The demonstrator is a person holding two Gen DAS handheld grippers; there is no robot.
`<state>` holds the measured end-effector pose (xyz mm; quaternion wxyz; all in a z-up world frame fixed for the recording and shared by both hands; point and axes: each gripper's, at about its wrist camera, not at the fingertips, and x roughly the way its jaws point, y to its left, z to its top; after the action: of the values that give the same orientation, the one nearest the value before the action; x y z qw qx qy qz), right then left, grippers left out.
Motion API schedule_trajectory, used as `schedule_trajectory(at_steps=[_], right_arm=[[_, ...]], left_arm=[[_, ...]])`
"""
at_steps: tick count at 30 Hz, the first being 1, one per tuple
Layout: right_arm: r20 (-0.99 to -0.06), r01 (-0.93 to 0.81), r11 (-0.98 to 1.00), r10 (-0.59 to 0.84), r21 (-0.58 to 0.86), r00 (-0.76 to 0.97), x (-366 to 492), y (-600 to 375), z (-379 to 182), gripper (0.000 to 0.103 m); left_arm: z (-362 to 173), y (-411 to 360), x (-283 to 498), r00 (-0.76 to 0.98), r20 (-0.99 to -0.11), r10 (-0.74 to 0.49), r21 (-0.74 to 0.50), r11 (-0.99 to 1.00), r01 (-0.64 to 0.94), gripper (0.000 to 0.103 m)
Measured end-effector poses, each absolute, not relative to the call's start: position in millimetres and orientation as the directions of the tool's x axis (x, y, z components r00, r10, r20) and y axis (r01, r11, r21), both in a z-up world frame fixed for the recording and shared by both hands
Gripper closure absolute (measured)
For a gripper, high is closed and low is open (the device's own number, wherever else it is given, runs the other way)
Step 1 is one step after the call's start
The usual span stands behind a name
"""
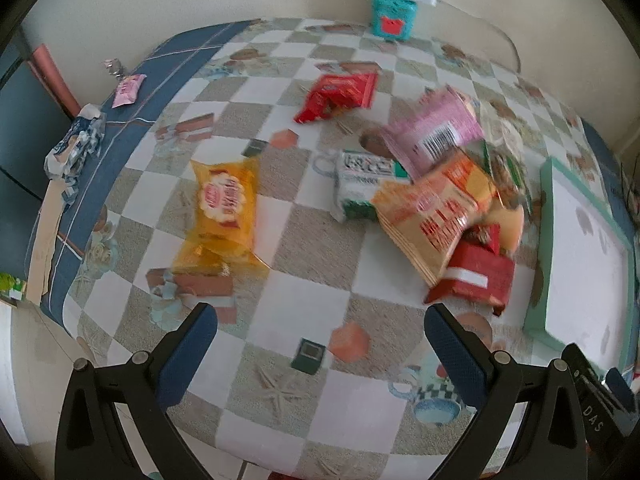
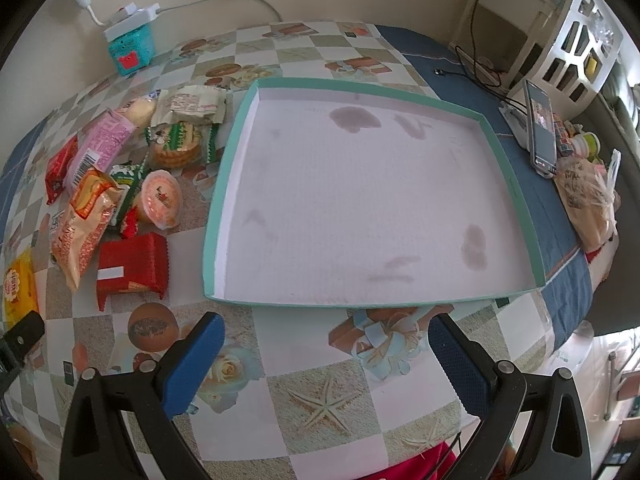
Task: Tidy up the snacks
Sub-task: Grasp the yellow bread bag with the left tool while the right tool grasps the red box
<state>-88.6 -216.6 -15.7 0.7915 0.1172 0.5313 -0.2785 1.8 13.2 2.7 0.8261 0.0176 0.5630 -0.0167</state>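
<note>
Several snack packs lie in a pile on the checkered tablecloth left of a shallow teal-rimmed tray (image 2: 230,148), which holds nothing. The pile includes a red wafer pack (image 2: 132,264), an orange-tan pack (image 2: 82,224), a pink pack (image 2: 102,142) and a round jelly cup (image 2: 160,200). A yellow pack (image 1: 224,204) and a red pack (image 1: 340,96) lie apart. My left gripper (image 1: 320,344) is open and empty above the near table, short of the pile (image 1: 436,208). My right gripper (image 2: 326,356) is open and empty just in front of the tray's near rim.
A teal box (image 2: 130,46) with a white power strip stands at the back wall. A phone on a stand (image 2: 540,128), a bag (image 2: 588,200) and a cable sit right of the tray. A crumpled wrapper (image 1: 76,148) and a small pink packet (image 1: 128,90) lie at the table's left edge.
</note>
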Motion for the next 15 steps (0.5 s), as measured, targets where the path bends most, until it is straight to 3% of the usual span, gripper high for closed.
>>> schedule_trajectory(at_steps=[4, 7, 10, 15], right_arm=[[-0.898, 0.535, 0.843, -0.283, -0.064, 0.338, -81.3, -209.8, -11.3, 0.000], [-0.895, 0.487, 0.873, -0.225, -0.009, 0.386, -70.4, -198.3, -10.4, 0.000], [-0.894, 0.437, 0.899, -0.187, 0.011, 0.406, -57.2, -184.0, -13.7, 0.000], [-0.879, 0.372, 0.928, -0.163, 0.017, 0.447, -37.1, -160.7, -13.8, 0.000]], left_arm=[[3.2, 48.2, 8.1, 0.393, -0.919, -0.003, -0.023, 0.999, -0.047, 0.000], [-8.1, 82.6, 16.8, 0.395, -0.914, -0.095, -0.158, 0.979, -0.130, 0.000], [-21.1, 109.8, 23.2, 0.311, -0.947, -0.078, -0.152, 0.964, -0.220, 0.000], [-27.1, 138.6, 27.7, 0.365, -0.931, -0.024, -0.131, 0.953, -0.272, 0.000]])
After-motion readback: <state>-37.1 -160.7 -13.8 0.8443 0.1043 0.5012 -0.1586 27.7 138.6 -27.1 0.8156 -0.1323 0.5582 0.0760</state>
